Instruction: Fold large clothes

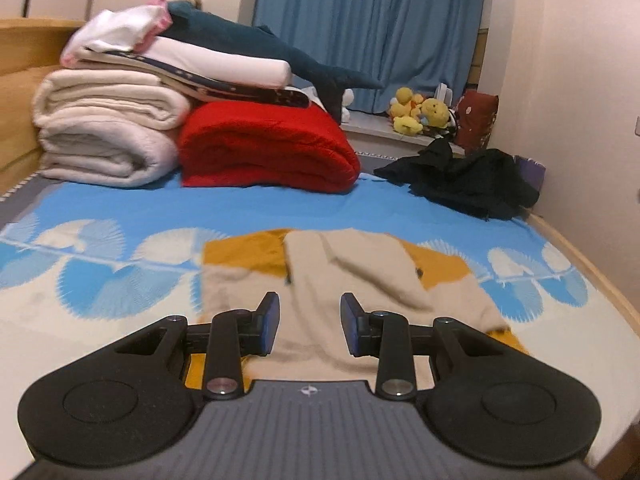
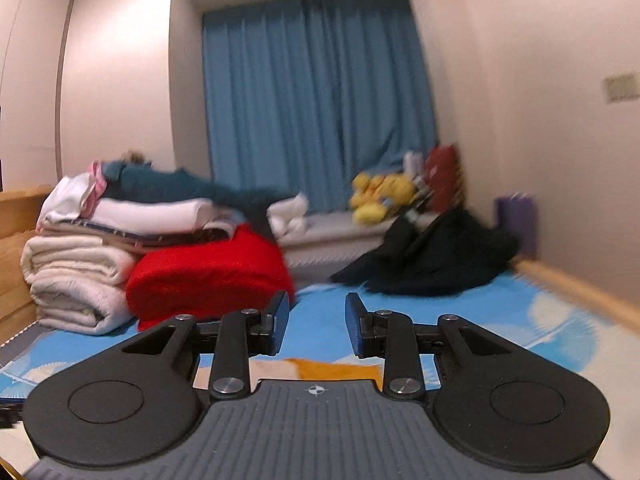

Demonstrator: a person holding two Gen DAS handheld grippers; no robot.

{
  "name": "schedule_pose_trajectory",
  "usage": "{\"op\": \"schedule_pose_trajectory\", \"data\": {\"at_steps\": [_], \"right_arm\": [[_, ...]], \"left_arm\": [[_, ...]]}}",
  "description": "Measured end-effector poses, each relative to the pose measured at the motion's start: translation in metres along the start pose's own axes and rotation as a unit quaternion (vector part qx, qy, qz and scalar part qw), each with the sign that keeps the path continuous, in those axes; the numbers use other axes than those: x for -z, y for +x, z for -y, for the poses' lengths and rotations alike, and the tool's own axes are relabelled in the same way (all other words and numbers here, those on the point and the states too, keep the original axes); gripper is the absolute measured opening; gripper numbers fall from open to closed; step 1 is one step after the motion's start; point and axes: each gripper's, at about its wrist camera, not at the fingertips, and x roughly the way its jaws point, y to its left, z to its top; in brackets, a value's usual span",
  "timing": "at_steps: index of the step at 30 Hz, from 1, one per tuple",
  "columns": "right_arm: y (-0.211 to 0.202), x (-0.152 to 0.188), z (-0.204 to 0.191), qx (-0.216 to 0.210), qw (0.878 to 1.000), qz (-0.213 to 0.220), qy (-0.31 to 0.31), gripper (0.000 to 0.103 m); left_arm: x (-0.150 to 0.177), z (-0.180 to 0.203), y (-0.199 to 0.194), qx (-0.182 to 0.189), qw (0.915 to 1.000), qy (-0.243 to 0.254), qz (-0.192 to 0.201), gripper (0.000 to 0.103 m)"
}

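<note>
Left wrist view: cream-and-mustard garment [image 1: 320, 276] lies flat on the bed [image 1: 240, 204], on its blue-and-white patterned cover, at centre frame. Long axis runs roughly 6 to 12 o'clock, away from the camera. Mustard panels show at the far corners, about 10 and 2 o'clock of the garment; a cream sleeve is folded diagonally across the chest, from 11 toward 4 o'clock. Near hem passes under the tool body.

Left tongs [image 1: 309, 324] hang above the garment's near half, pointing forward and somewhat downward. Blue pads spread with a clear gap; nothing between them, cloth seen only beyond.

Beyond, left to right: rolled cream blanket [image 1: 108, 136] at 10 o'clock with folded white and dark-trimmed linens stacked on top, folded red blanket [image 1: 264, 152] just beside it, blue curtain [image 1: 372, 28] at 12 o'clock, yellow plush toys [image 1: 420, 114] on the ledge, crumpled black clothes [image 1: 468, 184] at 2 o'clock near the wall.

Right wrist view: picture motion-blurred. Right tongs [image 2: 317, 328] point nearly level toward the curtain [image 2: 316, 100]. Pads spread, gap empty. Only a strip of the garment [image 2: 316, 368] shows, at 6 o'clock under the fingers, on the bed cover. Red blanket [image 2: 208, 276] at 9 o'clock, black clothes [image 2: 432, 260] at 2 o'clock.
</note>
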Motion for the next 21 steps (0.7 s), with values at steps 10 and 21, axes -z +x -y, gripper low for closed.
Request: {"op": "schedule_pose_trajectory", "data": {"at_steps": [10,21], "right_arm": [[-0.188,0.030,0.063,0.087,0.995,0.034,-0.022,0.031],[-0.175,0.134,0.079,0.110,0.992,-0.055,0.007,0.017]], "left_arm": [[0.113,-0.042,-0.130,-0.011,0.9995,-0.029,-0.004,0.025],[0.141,-0.074,-0.108,-0.014,0.9966,-0.065,-0.049,0.025]]}}
